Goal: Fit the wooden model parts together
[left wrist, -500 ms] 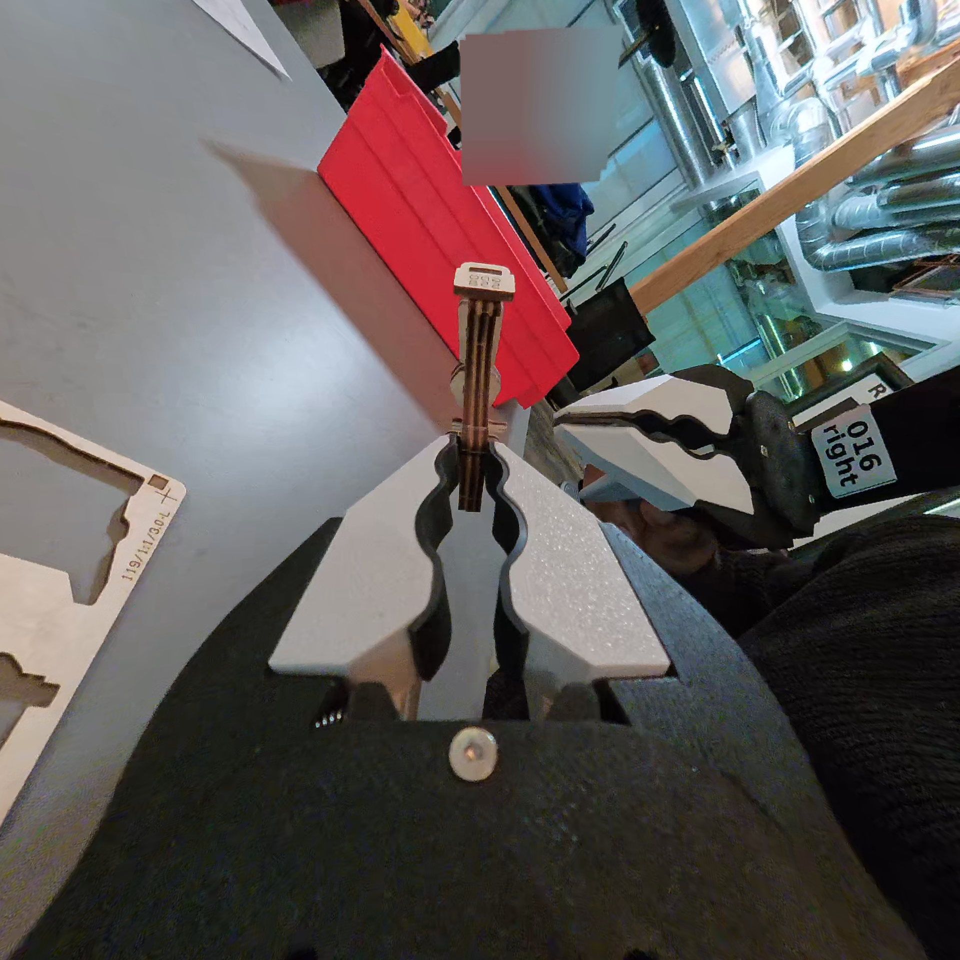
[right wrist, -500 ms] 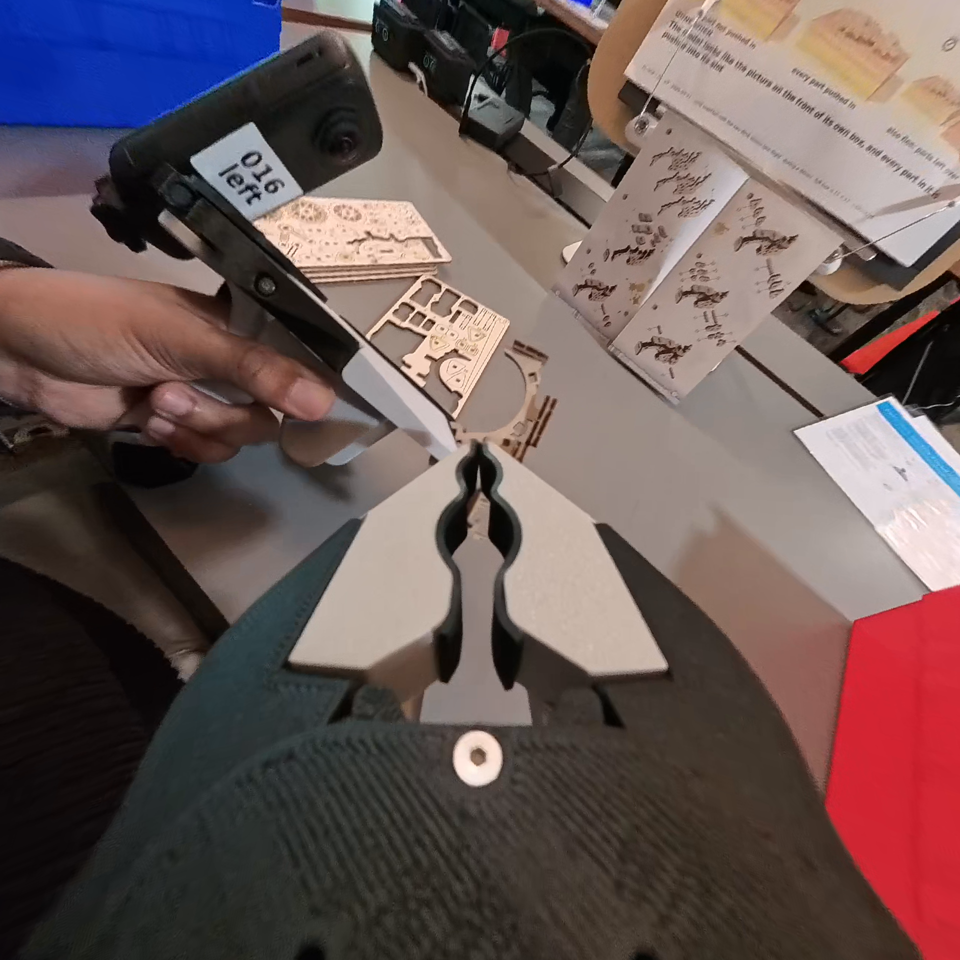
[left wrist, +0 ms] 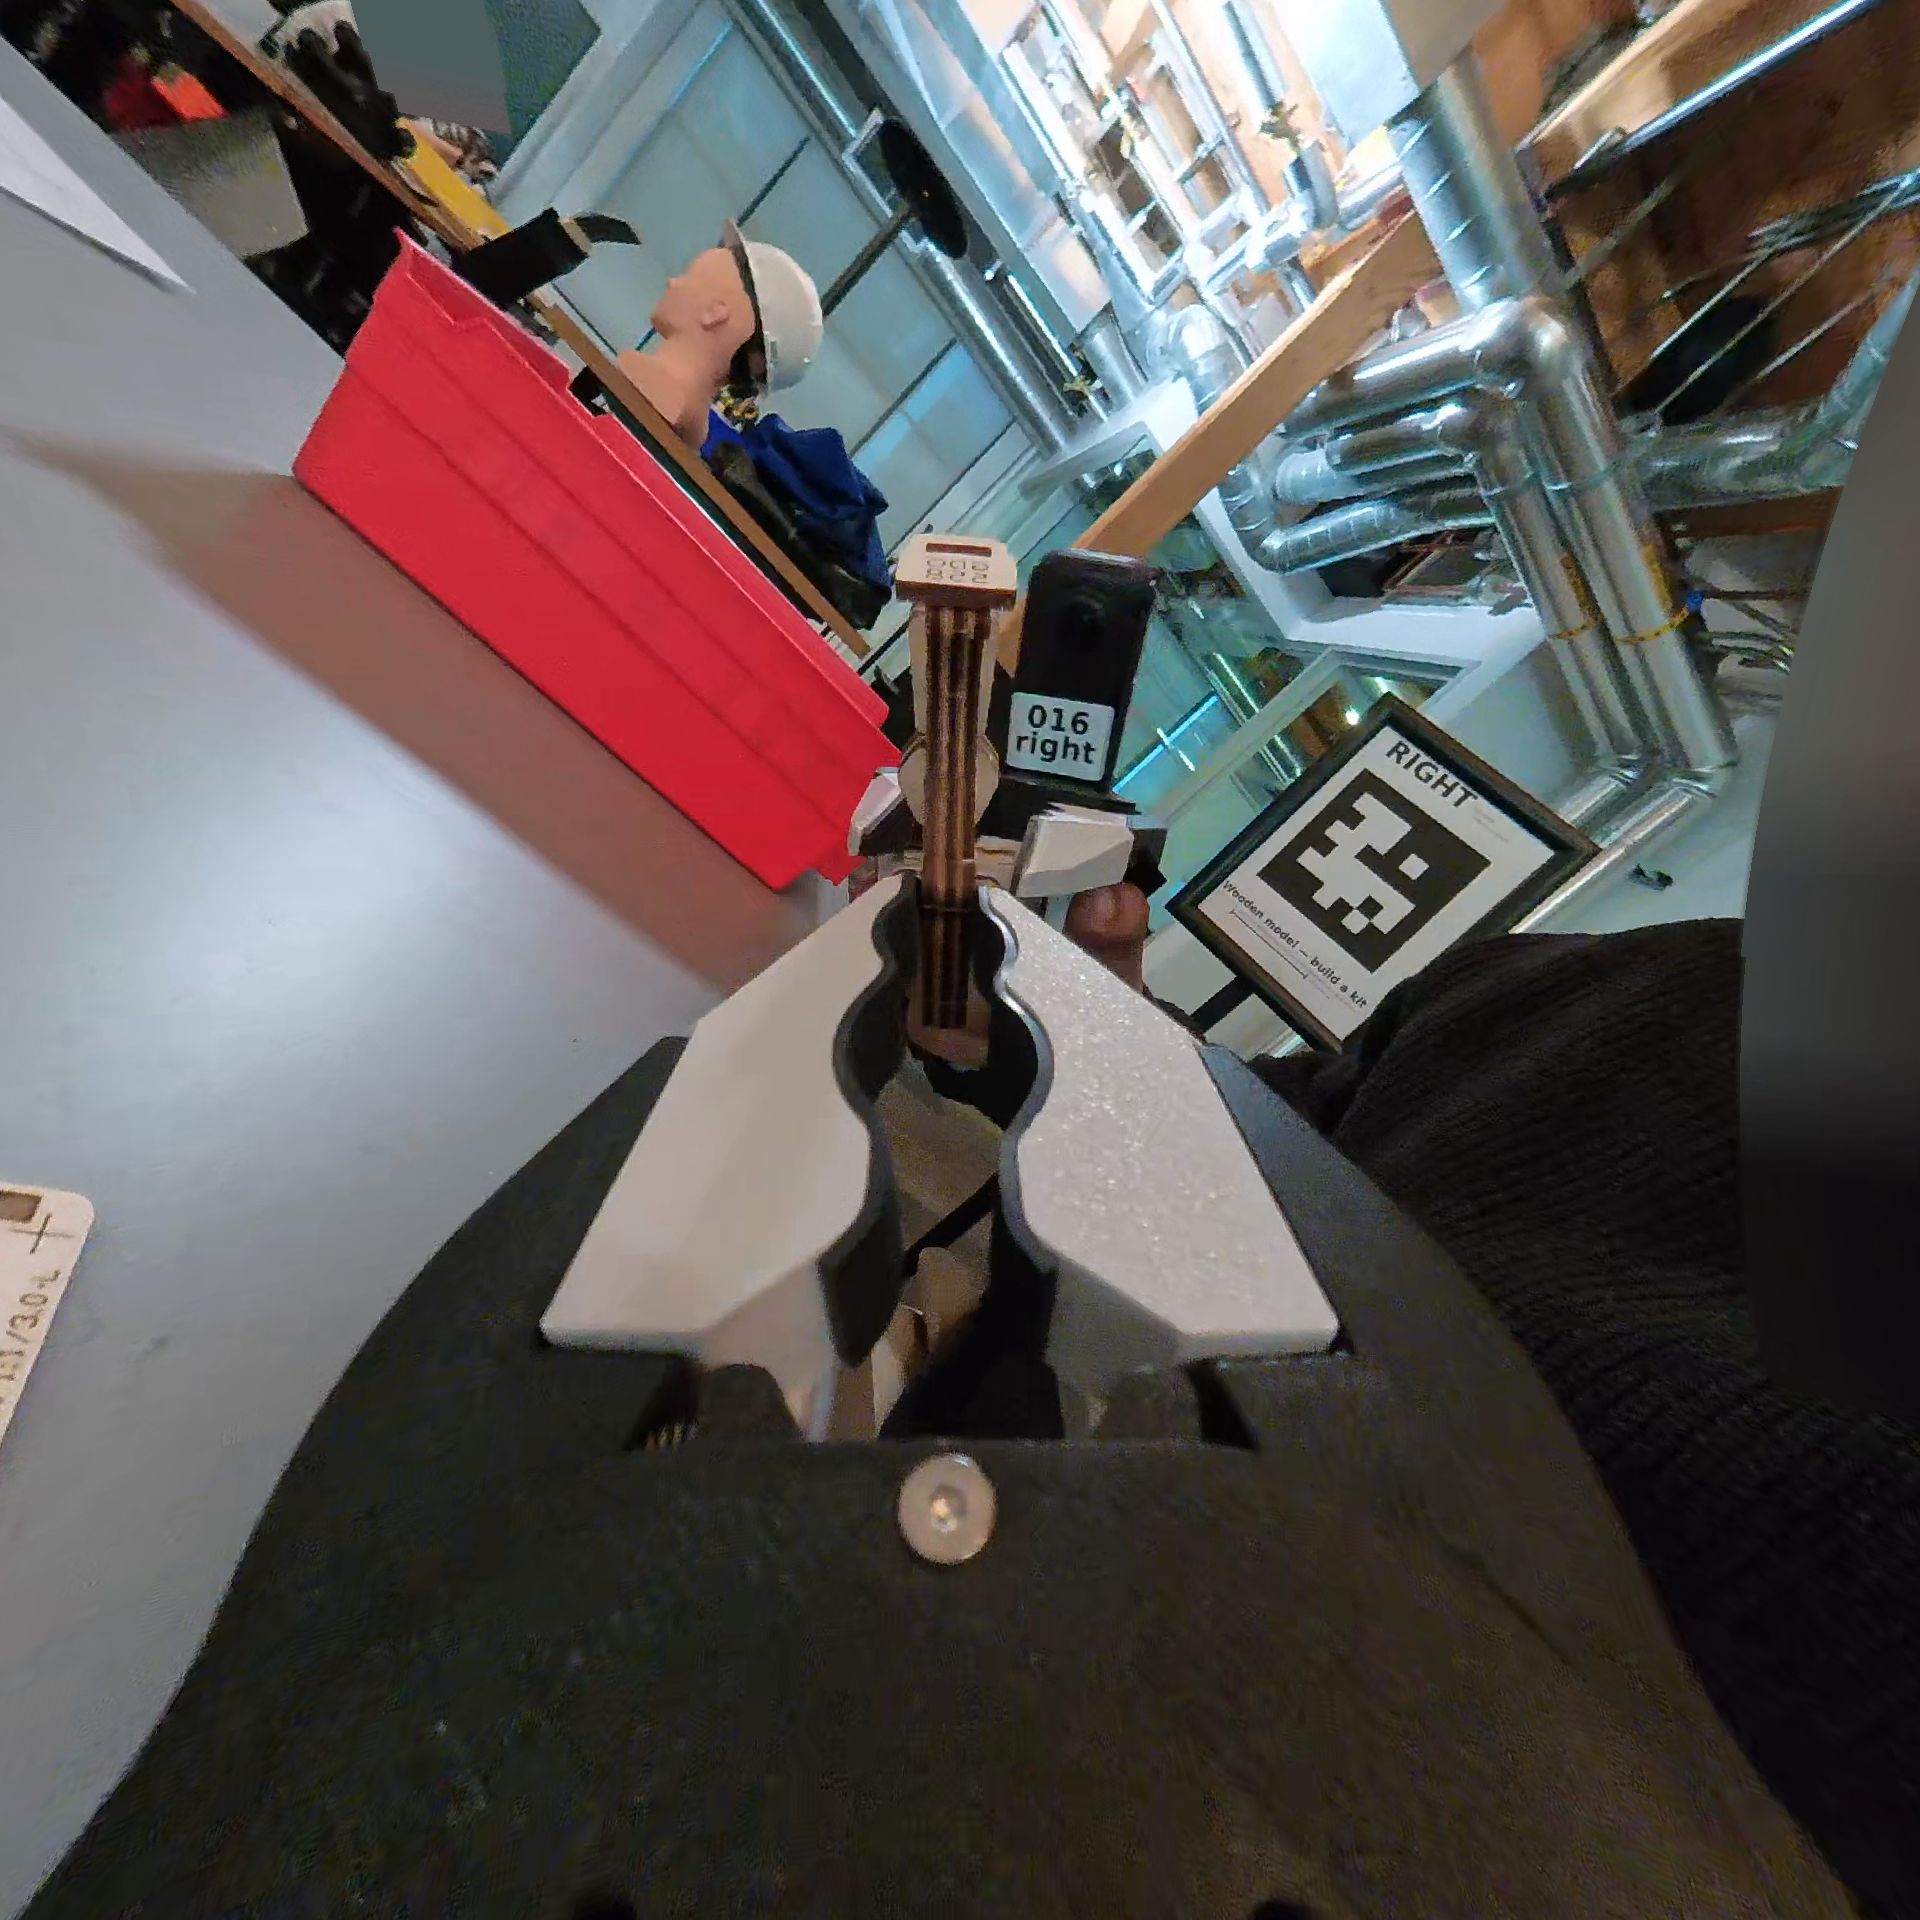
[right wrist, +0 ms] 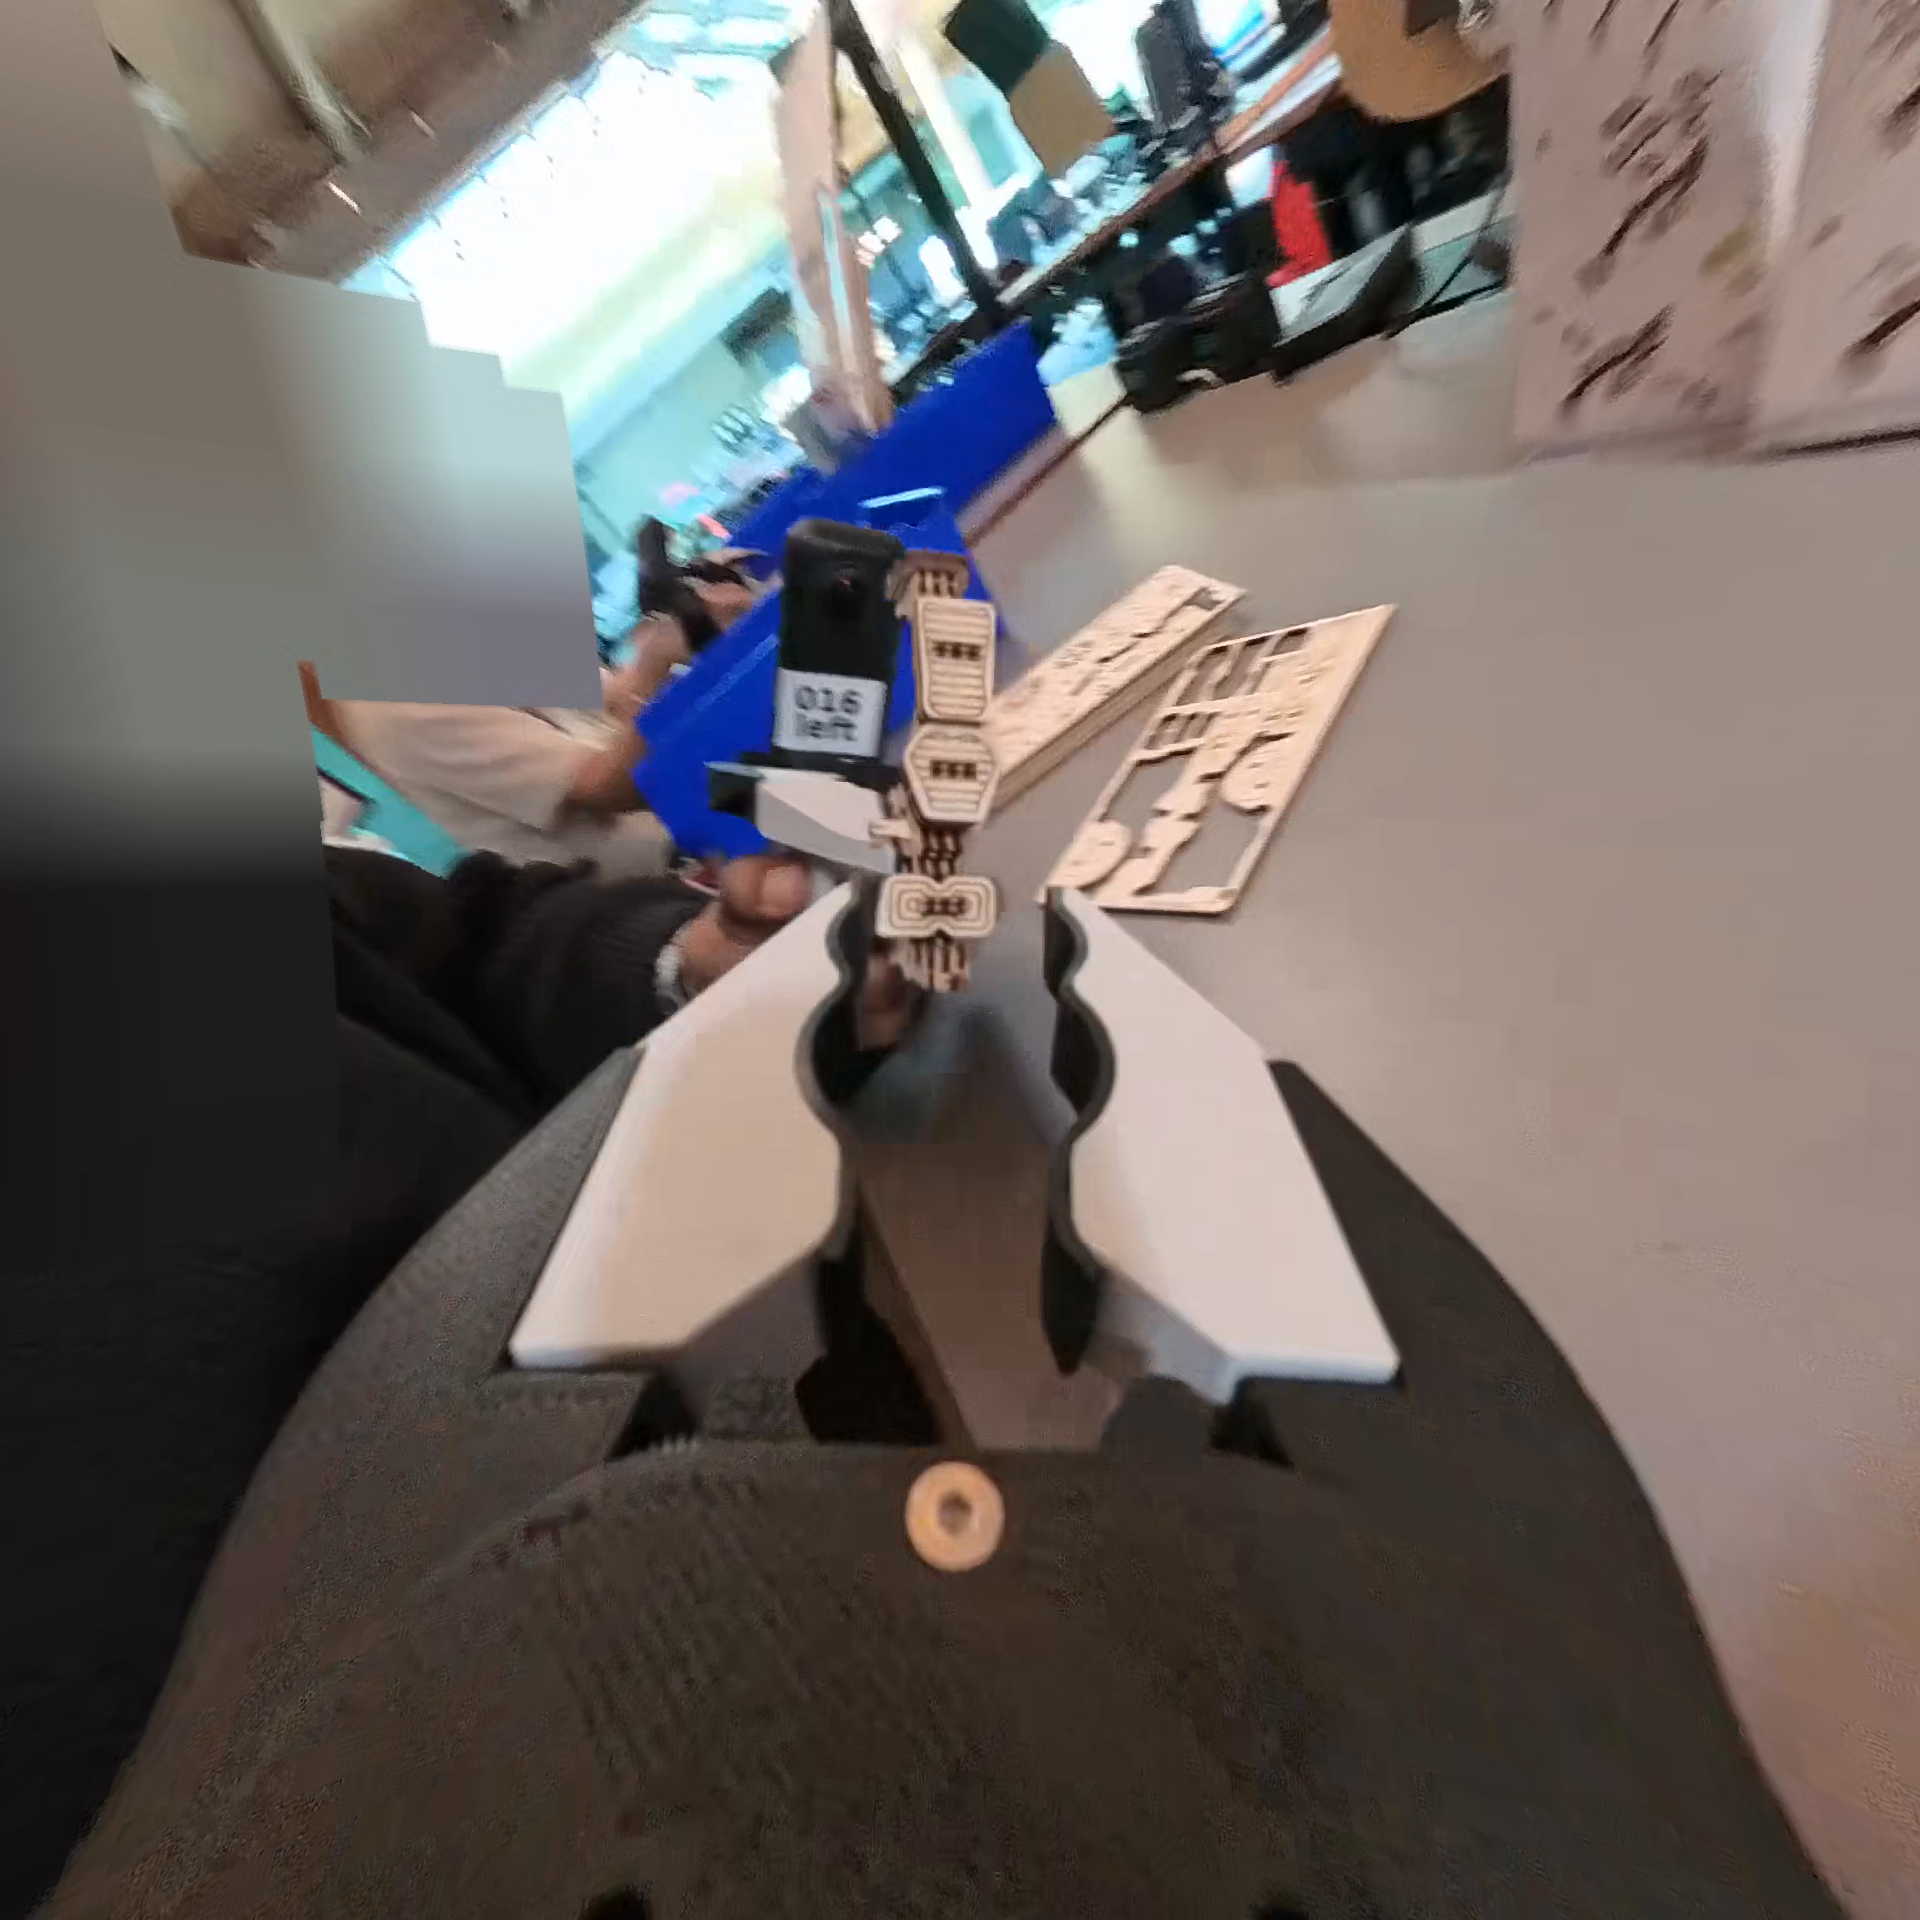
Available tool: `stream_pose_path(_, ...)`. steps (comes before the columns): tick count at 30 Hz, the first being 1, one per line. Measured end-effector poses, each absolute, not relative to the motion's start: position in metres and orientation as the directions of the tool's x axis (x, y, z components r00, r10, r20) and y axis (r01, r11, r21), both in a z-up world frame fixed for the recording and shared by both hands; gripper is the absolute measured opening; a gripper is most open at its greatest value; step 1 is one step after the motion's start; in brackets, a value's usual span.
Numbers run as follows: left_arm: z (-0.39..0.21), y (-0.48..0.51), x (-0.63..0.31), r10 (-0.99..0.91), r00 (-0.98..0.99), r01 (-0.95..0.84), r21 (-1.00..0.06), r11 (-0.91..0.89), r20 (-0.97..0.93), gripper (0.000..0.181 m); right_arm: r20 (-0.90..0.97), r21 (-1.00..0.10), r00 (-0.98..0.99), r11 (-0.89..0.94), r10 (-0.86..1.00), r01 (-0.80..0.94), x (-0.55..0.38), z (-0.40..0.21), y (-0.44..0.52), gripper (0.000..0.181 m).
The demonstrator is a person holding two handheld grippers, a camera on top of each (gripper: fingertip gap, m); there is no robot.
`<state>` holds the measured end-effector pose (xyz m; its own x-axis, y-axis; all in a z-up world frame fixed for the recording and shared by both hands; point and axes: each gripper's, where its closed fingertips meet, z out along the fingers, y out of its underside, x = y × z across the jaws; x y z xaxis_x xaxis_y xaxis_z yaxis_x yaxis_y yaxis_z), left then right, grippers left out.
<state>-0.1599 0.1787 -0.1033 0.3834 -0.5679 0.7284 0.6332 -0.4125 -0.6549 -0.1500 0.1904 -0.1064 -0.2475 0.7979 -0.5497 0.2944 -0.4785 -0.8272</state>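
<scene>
My left gripper (left wrist: 948,920) is shut on a slim layered wooden model piece (left wrist: 948,769) with a small cap plate on top, and holds it upright above the grey table (left wrist: 260,831). My right gripper (right wrist: 951,914) is open and faces the left one. The same wooden piece (right wrist: 940,790), with several engraved plates, stands just ahead of the right gripper's fingertips, its lower end between them. The left gripper (right wrist: 888,847) grips the piece from the far side. In the left wrist view the right gripper (left wrist: 982,836) shows behind the piece, one finger (left wrist: 1075,847) on each side.
A red bin (left wrist: 582,582) stands on the table behind the grippers, and a framed marker sign (left wrist: 1371,883) to the right. Cut-out wooden sheets (right wrist: 1226,769) and a stack of them (right wrist: 1112,665) lie on the table near a blue bin (right wrist: 831,623). Another sheet's corner (left wrist: 31,1278) lies left. My two grippers' fingertips are within a few centimetres of each other.
My right gripper has opened and swung round to face the left one, so the wooden piece now sits between its fingertips. My left gripper still holds the piece and has tilted slightly.
</scene>
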Motion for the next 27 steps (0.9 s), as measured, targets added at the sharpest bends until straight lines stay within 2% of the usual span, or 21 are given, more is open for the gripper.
stream_pose_path(3, -0.107, 0.178, -0.152, -0.579, 0.394, 0.599, -0.677, -0.427, 0.714, 0.006, -0.659, -0.752, -0.316, -0.581, 0.682, 0.313, -0.148, -0.102, 0.184, 0.037)
stream_pose_path(5, -0.110, 0.178, -0.150, -0.574, 0.401, 0.588, -0.681, -0.436, 0.714, 0.005, -0.674, -0.738, -0.326, -0.589, 0.663, 0.330, -0.148, -0.103, 0.180, 0.037)
stream_pose_path(8, -0.114, 0.179, -0.147, -0.567, 0.405, 0.574, -0.682, -0.453, 0.717, 0.006, -0.666, -0.744, -0.320, -0.567, 0.674, 0.354, -0.149, -0.109, 0.175, 0.035)
stream_pose_path(12, -0.115, 0.178, -0.141, -0.576, 0.409, 0.554, -0.694, -0.460, 0.708, 0.006, -0.653, -0.753, -0.309, -0.553, 0.691, 0.356, -0.150, -0.112, 0.176, 0.022)
stream_pose_path(27, -0.113, 0.177, -0.140, -0.572, 0.423, 0.557, -0.700, -0.448, 0.703, 0.006, -0.649, -0.757, -0.318, -0.546, 0.691, 0.358, -0.149, -0.108, 0.176, 0.020)
